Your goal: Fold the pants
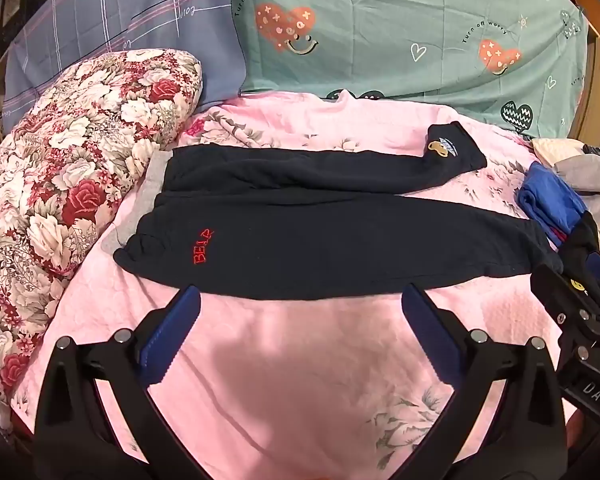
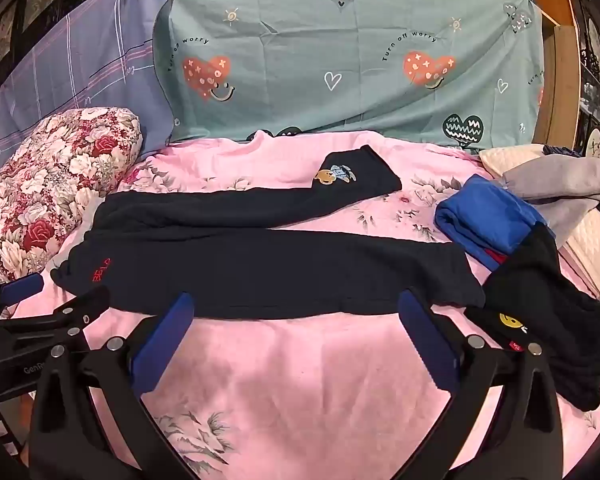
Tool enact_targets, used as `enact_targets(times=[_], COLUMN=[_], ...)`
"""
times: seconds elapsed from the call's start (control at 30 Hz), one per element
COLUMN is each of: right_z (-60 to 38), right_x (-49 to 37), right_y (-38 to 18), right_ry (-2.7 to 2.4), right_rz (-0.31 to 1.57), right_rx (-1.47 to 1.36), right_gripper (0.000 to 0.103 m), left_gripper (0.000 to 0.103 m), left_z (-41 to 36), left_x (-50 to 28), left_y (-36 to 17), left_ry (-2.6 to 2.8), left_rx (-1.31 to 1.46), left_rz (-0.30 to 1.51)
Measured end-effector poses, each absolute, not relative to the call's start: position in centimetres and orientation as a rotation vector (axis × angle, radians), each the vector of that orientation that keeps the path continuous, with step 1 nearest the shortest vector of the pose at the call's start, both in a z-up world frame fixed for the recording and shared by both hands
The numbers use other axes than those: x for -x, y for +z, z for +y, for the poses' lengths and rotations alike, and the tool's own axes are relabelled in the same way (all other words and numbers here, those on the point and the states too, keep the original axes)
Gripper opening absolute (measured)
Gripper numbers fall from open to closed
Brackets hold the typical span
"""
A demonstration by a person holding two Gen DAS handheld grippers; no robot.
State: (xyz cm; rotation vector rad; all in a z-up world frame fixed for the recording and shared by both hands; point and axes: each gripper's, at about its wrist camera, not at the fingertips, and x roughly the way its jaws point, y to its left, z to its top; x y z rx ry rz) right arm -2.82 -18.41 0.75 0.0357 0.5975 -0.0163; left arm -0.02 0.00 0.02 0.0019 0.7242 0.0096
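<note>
Both grippers, left (image 1: 300,304) and right (image 2: 296,312), gape wide and empty, so I'd pinch the pants (image 1: 300,240) near-edge waist and cuff evenly.

I am in a home bedroom, over a bed. A pink floral sheet (image 1: 300,360) fills the lower frame; a rose-print quilt (image 1: 60,184) lies at left, patterned pillows (image 1: 400,40) along the top.

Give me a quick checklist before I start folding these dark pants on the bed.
1. Pants spread flat on the pink sheet: ok.
2. Legs aligned: not ok, the far leg angles away from the near one.
3. Left tool open, holding nothing: ok.
4. Right tool open, holding nothing: ok.
5. Near hem clear of the black garment: cannot tell, they meet or overlap.
6. Blue folded clothes off the pants: ok.
</note>
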Motion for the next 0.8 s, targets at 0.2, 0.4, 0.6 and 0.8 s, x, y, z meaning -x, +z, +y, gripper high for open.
enact_targets(times=[0.2,0.4,0.6,0.8], right_z=[-18.4,-18.9,-18.3,-18.1], right_x=[2.7,2.2,2.4,2.4], right_y=[0.8,0.3,0.5,0.4], right_ry=[-0.013,-0.023,-0.024,-0.021], right_rz=[0.595,0.604,0.606,0.612], right_rx=[-0.032,-0.019,-0.010,-0.007], right_gripper=[0.102,0.102,0.102,0.102], left_gripper=[0.101,0.101,0.101,0.101], left_z=[0.1,0.2,0.8,0.9], left_x=[0.2,0.1,-0.3,-0.3], left_y=[0.0,0.0,-0.1,-0.3], left_ry=[0.008,0.012,0.016,0.015], left_rx=[0.000,0.008,0.020,0.023], left_rz=[0.723,0.726,0.735,0.738])
